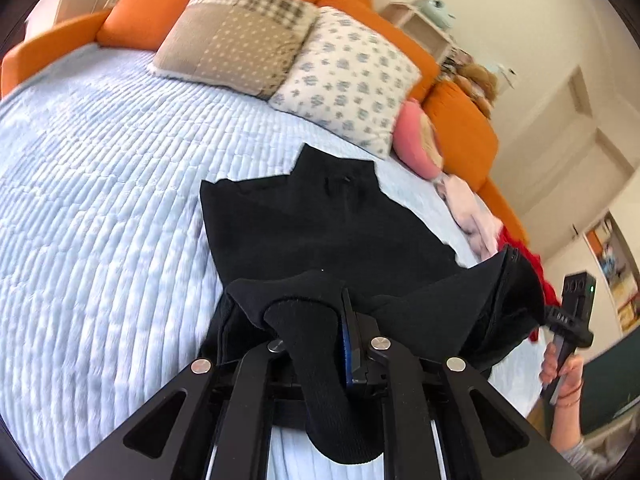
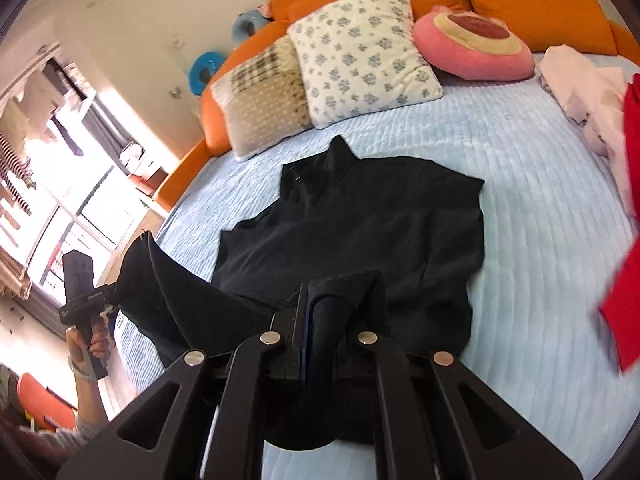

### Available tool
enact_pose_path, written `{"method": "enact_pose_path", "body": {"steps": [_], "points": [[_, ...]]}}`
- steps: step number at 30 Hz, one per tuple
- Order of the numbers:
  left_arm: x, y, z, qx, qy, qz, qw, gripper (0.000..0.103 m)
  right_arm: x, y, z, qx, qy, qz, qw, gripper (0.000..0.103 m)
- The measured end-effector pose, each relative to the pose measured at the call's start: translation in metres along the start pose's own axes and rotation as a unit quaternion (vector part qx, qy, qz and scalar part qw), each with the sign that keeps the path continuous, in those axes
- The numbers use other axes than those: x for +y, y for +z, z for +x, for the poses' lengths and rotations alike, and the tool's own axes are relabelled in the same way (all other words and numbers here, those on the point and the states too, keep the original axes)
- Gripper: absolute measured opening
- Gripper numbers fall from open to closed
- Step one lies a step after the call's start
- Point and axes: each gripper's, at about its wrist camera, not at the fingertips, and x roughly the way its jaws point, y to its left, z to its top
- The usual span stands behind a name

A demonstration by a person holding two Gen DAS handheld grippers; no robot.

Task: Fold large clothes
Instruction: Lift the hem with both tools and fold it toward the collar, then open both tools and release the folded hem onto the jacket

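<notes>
A black high-collared garment [image 1: 320,220] lies on the light blue quilted bed [image 1: 100,200], collar toward the pillows. My left gripper [image 1: 320,320] is shut on its near hem and holds the fabric lifted. My right gripper [image 2: 332,300] is shut on the hem's other corner; the garment [image 2: 380,220] spreads beyond it. The right gripper also shows in the left wrist view [image 1: 568,320] at the far right, and the left gripper in the right wrist view [image 2: 80,292] at the far left. The hem hangs raised between them.
Pillows [image 1: 344,80] and a pink round cushion [image 2: 472,48] lean on the orange headboard [image 1: 464,136]. A pale pink garment [image 2: 584,92] and a red garment [image 2: 628,280] lie at the bed's right side. A window [image 2: 60,200] is left of the bed.
</notes>
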Motion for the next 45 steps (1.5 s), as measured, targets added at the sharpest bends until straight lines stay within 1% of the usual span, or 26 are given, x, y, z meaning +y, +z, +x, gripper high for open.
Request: {"method": "enact_pose_path", "body": {"steps": [3, 5, 8, 12, 15, 17, 21, 23, 24, 25, 27, 28, 29, 31, 33, 34, 35, 36, 37, 38, 39, 40, 41, 43, 45], "points": [[0.008, 0.025, 0.031, 0.000, 0.021, -0.007, 0.9998, 0.015, -0.008, 0.024, 0.028, 0.003, -0.011, 0.003, 1.000, 0.008], [0.013, 0.041, 0.045, -0.004, 0.026, -0.013, 0.9996, 0.015, -0.014, 0.045, 0.046, 0.001, -0.014, 0.007, 1.000, 0.008], [0.019, 0.070, 0.062, -0.012, 0.048, -0.014, 0.9987, 0.015, -0.023, 0.080, 0.067, -0.007, -0.032, 0.006, 0.999, 0.008], [0.029, 0.103, 0.091, -0.001, 0.054, -0.019, 0.9984, 0.015, -0.038, 0.114, 0.095, -0.001, -0.041, 0.026, 0.999, 0.008], [0.032, 0.122, 0.117, 0.014, 0.072, -0.006, 0.9973, 0.015, -0.050, 0.132, 0.121, 0.004, -0.063, 0.031, 0.998, 0.008], [0.037, 0.136, 0.132, 0.023, 0.070, -0.013, 0.9972, 0.015, -0.059, 0.143, 0.133, 0.004, -0.066, 0.044, 0.997, 0.008], [0.056, 0.160, 0.167, 0.045, 0.059, -0.057, 0.9956, 0.016, -0.081, 0.159, 0.158, 0.012, -0.072, 0.075, 0.994, 0.008], [0.067, 0.164, 0.188, 0.056, 0.059, -0.079, 0.9935, 0.016, -0.093, 0.160, 0.170, 0.018, -0.072, 0.097, 0.992, 0.008], [0.076, 0.164, 0.200, 0.063, 0.057, -0.095, 0.9919, 0.016, -0.105, 0.160, 0.181, 0.023, -0.072, 0.119, 0.990, 0.008], [0.084, 0.162, 0.211, 0.070, 0.059, -0.108, 0.9899, 0.016, -0.114, 0.159, 0.188, 0.026, -0.071, 0.136, 0.988, 0.008], [0.095, 0.154, 0.228, 0.081, 0.065, -0.121, 0.9873, 0.018, -0.130, 0.153, 0.203, 0.036, -0.068, 0.162, 0.984, 0.008], [0.100, 0.150, 0.234, 0.087, 0.067, -0.122, 0.9864, 0.019, -0.136, 0.150, 0.209, 0.041, -0.067, 0.173, 0.982, 0.011], [0.103, 0.144, 0.242, 0.095, 0.073, -0.119, 0.9857, 0.020, -0.142, 0.146, 0.215, 0.050, -0.067, 0.183, 0.980, 0.011], [0.104, 0.135, 0.248, 0.098, 0.076, -0.104, 0.9868, 0.022, -0.147, 0.140, 0.219, 0.055, -0.063, 0.187, 0.979, 0.012], [0.099, 0.133, 0.246, 0.089, 0.081, -0.082, 0.9893, 0.024, -0.145, 0.141, 0.217, 0.061, -0.060, 0.178, 0.980, 0.018], [0.096, 0.134, 0.245, 0.090, 0.086, -0.074, 0.9894, 0.026, -0.143, 0.143, 0.214, 0.068, -0.063, 0.171, 0.981, 0.023], [0.091, 0.135, 0.241, 0.091, 0.096, -0.062, 0.9893, 0.029, -0.140, 0.145, 0.211, 0.075, -0.067, 0.160, 0.982, 0.030], [0.087, 0.138, 0.238, 0.090, 0.102, -0.051, 0.9894, 0.031, -0.137, 0.147, 0.209, 0.079, -0.070, 0.151, 0.983, 0.033], [0.083, 0.141, 0.231, 0.086, 0.108, -0.041, 0.9896, 0.035, -0.134, 0.150, 0.204, 0.084, -0.072, 0.143, 0.984, 0.042], [0.080, 0.144, 0.227, 0.083, 0.110, -0.037, 0.9897, 0.039, -0.131, 0.153, 0.198, 0.086, -0.076, 0.137, 0.984, 0.062], [0.078, 0.146, 0.219, 0.078, 0.109, -0.036, 0.9903, 0.044, -0.128, 0.157, 0.189, 0.082, -0.092, 0.131, 0.984, 0.076], [0.076, 0.150, 0.211, 0.072, 0.102, -0.040, 0.9914, 0.048, -0.126, 0.159, 0.182, 0.075, -0.103, 0.125, 0.984, 0.092], [0.076, 0.152, 0.207, 0.069, 0.099, -0.044, 0.9917, 0.053, -0.124, 0.162, 0.170, 0.059, -0.117, 0.117, 0.984, 0.092], [0.074, 0.157, 0.194, 0.057, 0.097, -0.051, 0.9923, 0.056, -0.126, 0.168, 0.151, 0.043, -0.119, 0.118, 0.985, 0.092], [0.074, 0.162, 0.183, 0.047, 0.092, -0.065, 0.9925, 0.069, -0.125, 0.168, 0.137, 0.029, -0.127, 0.111, 0.985, 0.093]]}}
